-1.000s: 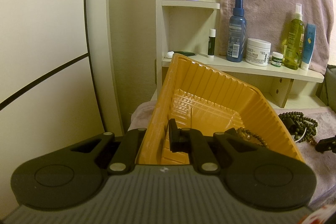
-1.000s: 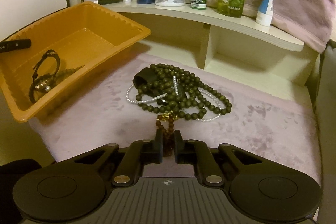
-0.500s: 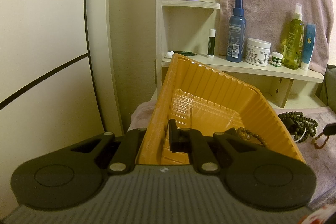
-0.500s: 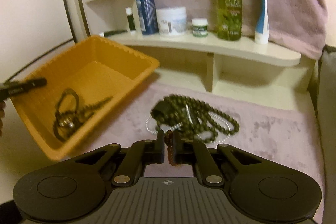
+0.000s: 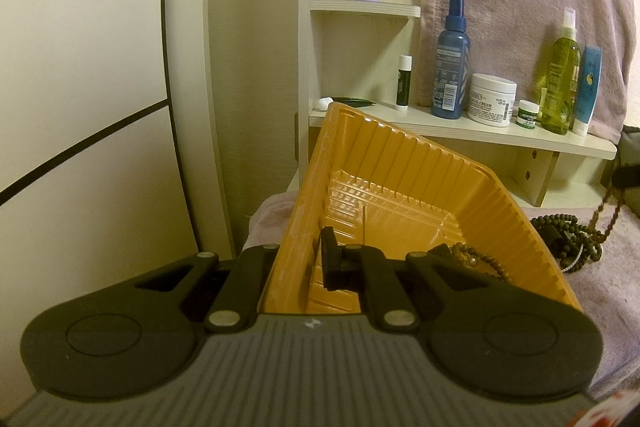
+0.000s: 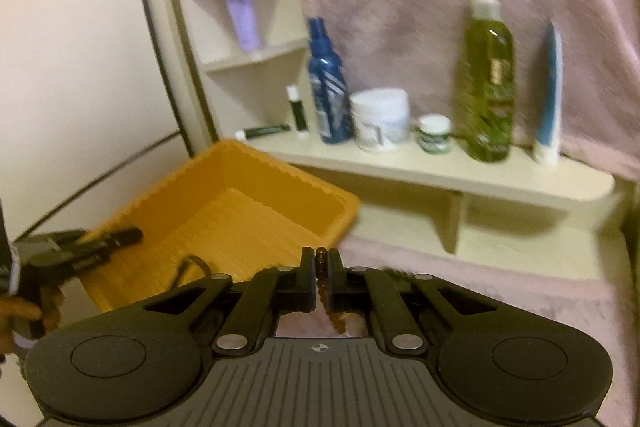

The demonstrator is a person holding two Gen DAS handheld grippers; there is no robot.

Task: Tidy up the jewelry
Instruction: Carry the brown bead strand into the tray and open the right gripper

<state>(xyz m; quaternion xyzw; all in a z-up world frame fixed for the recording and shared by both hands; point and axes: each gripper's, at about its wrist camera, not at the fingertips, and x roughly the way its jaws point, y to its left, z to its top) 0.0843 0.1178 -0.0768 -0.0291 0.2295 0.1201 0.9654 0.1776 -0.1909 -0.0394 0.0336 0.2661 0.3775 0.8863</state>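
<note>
Bracelet [image 6: 321,269] of brown beads sits clamped in our right claw [image 6: 321,279]; our left claw [image 5: 308,259] grips the orange tray [image 5: 400,163] wall.

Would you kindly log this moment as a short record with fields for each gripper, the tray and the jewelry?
left gripper: shut on the near wall of the orange tray, holding it tilted
right gripper: shut on a brown bead strand, raised above the cloth
in tray: dark bracelets
still on cloth: dark bead necklaces
shelf: blue spray bottle, cream jar
</note>
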